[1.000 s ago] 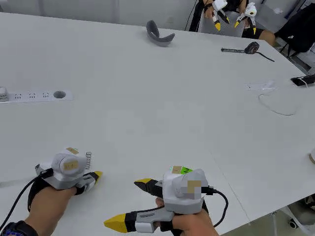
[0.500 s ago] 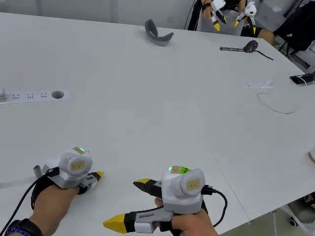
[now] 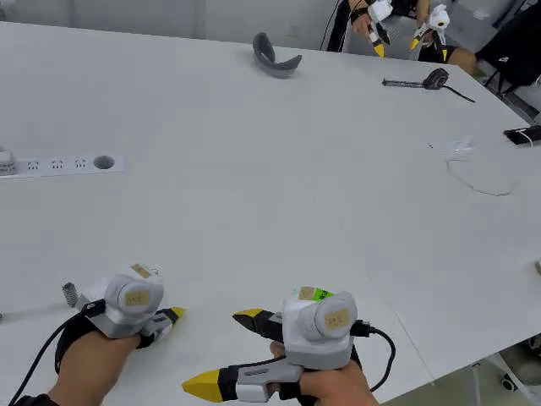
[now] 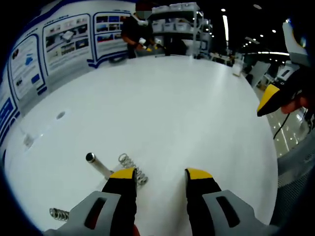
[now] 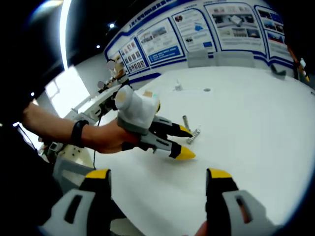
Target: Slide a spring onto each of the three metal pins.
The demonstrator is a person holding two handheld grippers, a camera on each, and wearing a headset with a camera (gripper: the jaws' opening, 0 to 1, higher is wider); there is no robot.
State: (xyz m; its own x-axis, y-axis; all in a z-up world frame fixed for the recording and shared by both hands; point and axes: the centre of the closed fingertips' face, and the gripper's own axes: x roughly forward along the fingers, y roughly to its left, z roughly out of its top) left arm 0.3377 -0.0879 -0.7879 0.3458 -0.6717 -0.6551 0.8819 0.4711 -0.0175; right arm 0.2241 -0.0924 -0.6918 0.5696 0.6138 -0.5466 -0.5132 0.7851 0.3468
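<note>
Since a second ago the left claw (image 4: 161,173) has drifted a little to the right and nearer the person along the desk (image 4: 172,98), while the right claw (image 5: 158,173) has hardly budged. Both are empty. The left claw's jaws stand moderately apart with nothing between them, and the right claw's jaws are spread wide, well clear of the work. In the left gripper view a spring (image 4: 132,168) lies on the desk touching or just beside the tip of the left-hand jaw. A metal pin (image 4: 97,164) sits just beyond it and seems to stand on end, though the fisheye makes its tilt hard to judge. A second spring (image 4: 59,213) rests farther out, near the edge of that view. No spring looks to be on the pin yet, so the threading is probably still to start. The spring is a thin wire coil and should be very light. It will likely roll at a nudge, and it may squash or shoot out sideways if squeezed hard. A gentle pinch across the coils near one end seems best, leaving the other end open to go over the pin. The pin looks stiff, smooth and slick, and would tip easily. It is best held low on the shaft with its top left free.
</note>
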